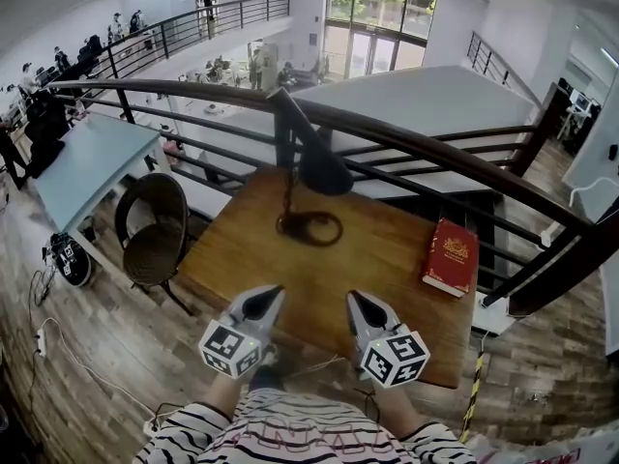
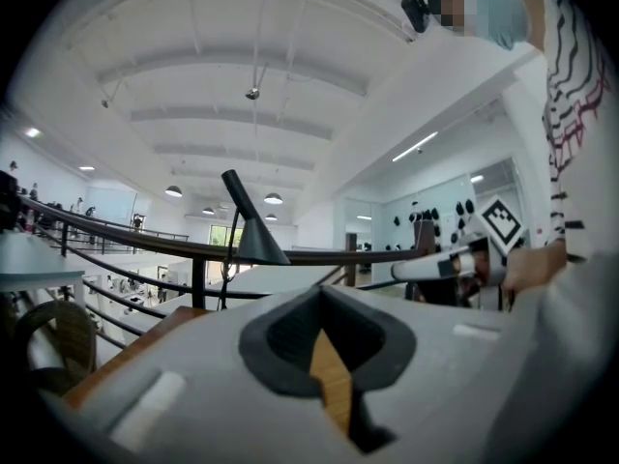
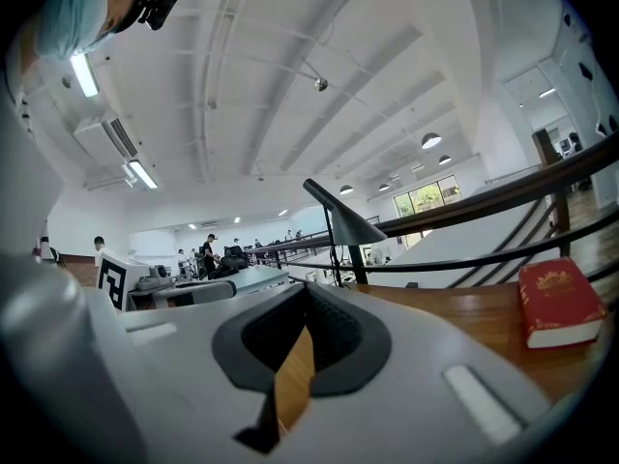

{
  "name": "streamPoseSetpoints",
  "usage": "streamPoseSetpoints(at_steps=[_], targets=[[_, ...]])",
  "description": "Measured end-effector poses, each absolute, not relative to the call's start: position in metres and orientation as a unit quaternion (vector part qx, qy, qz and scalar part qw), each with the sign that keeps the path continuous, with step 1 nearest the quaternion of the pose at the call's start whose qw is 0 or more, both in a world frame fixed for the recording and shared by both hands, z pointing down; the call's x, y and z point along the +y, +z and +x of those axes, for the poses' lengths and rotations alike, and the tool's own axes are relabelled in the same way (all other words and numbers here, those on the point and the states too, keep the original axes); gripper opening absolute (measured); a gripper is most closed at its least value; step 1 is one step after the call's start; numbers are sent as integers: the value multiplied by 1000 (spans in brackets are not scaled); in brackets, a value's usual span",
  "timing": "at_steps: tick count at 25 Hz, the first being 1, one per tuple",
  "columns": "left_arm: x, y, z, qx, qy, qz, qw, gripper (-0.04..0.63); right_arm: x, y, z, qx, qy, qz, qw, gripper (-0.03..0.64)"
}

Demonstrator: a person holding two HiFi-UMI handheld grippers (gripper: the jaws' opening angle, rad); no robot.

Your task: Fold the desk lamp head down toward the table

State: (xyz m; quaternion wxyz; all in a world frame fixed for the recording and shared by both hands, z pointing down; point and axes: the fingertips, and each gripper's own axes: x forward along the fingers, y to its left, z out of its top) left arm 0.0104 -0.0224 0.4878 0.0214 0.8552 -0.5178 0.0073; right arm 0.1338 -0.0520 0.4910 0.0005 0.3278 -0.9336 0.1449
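A black desk lamp stands at the far middle of the wooden table. Its cone head hangs from a slanted arm above the ring-shaped base. Both grippers hover over the near edge, short of the lamp and apart from it. My left gripper is shut and empty, and so is my right gripper. In the left gripper view the lamp head shows ahead beyond the shut left gripper, with the right gripper beside it. The right gripper view shows the lamp head past the shut right gripper.
A red book lies on the table's right side. A dark railing runs just behind the table. A round wicker chair stands left of it. Cables trail on the wooden floor.
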Motion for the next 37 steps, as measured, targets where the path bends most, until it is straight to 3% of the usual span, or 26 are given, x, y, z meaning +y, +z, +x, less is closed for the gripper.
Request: streamPoseSetpoints(at_steps=[37], targets=[[0, 512, 18, -540, 26, 841, 29, 2, -30, 520, 140, -929, 158, 333, 30, 0]])
